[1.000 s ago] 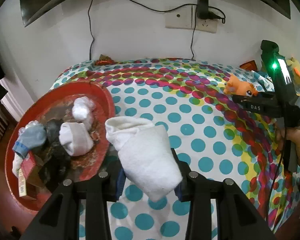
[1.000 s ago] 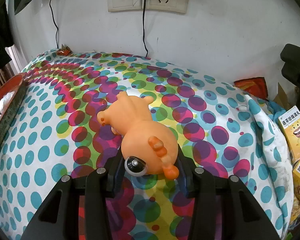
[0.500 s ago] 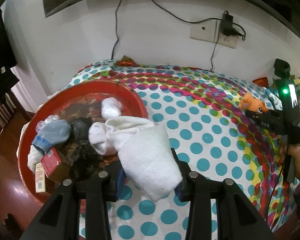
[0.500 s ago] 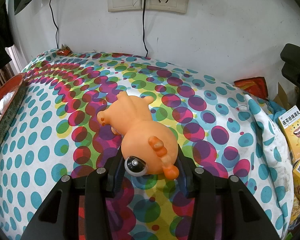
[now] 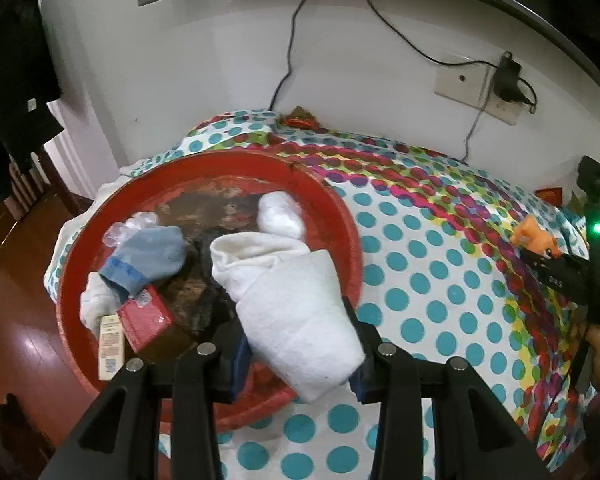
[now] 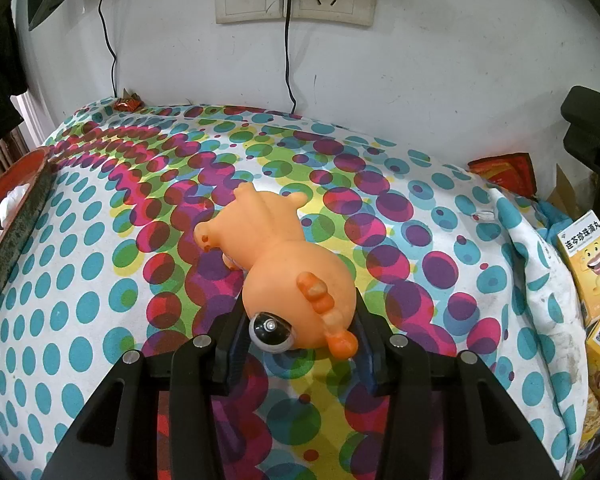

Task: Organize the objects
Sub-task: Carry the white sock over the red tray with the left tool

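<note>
While the right gripper (image 6: 300, 344) is clamping the orange rubber toy animal (image 6: 288, 276) in place on the polka-dot cloth (image 6: 80, 280), the left gripper (image 5: 298, 350) is carrying a rolled white sock (image 5: 288, 300) over the round red tray (image 5: 352, 248).
Versus a second ago the tray is sitting under the sock, not off to its side; jaws clenched on it, drop likely next beside the blue-grey sock (image 5: 148, 252) and red box (image 5: 146, 320).

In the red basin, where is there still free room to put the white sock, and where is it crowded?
Free: the dark bottom at the back of the basin, between the blue sock and the white ball. Crowded: the front left, with the blue sock, red box and white-label box.
</note>
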`<state>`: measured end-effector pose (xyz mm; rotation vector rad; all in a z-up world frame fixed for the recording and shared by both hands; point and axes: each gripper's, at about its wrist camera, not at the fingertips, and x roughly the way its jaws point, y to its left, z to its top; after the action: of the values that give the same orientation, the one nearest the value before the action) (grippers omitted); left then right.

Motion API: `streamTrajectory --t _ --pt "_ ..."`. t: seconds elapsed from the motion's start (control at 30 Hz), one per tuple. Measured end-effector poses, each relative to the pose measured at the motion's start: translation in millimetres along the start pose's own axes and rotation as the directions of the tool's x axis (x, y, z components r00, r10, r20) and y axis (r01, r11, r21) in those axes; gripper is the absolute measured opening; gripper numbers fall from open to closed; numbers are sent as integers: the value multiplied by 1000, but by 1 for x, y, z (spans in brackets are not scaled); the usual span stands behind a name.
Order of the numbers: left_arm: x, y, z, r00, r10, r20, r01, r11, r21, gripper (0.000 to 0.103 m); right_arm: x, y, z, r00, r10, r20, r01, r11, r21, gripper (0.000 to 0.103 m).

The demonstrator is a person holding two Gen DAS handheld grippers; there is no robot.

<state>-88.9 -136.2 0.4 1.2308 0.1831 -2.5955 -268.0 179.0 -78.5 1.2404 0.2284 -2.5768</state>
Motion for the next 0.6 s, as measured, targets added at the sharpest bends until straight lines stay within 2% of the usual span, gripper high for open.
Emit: streamTrajectory --t 0.3,0.4,0.6 --pt "5 19 4 999 26 -18 -27 999 -40 39 0 0 0 1000 0 0 0 1000 0 42" --pt "7 21 6 1000 17 -24 -18 999 -42 39 0 0 0 1000 -1 0 1 1000 0 42" --pt "10 31 16 999 44 -25 -45 998 -36 39 0 0 0 1000 -2 0 2 1000 -1 42"
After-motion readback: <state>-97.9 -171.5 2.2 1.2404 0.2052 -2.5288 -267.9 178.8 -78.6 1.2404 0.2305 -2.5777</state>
